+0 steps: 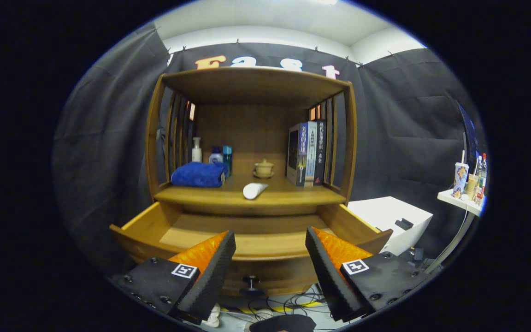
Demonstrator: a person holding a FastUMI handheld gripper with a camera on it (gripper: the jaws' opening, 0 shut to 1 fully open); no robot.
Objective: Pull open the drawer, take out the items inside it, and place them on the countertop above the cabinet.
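a: how is the gripper (270, 263) held?
b: its fingers are spread wide, nothing gripped, just before the pulled-out drawer (247, 244).
a: and the items?
b: a white tube (255, 190) is seen lying on the countertop (293, 197), near a blue towel (198, 174).

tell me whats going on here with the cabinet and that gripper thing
A person is holding a two-finger gripper in front of a wooden cabinet. Its fingers are spread open with nothing between them, poised just above the front of the drawer, which is already pulled out; the visible part of its inside looks bare. On the countertop above lie a white tube and a folded blue towel, with bottles, a small lidded cup and books behind.
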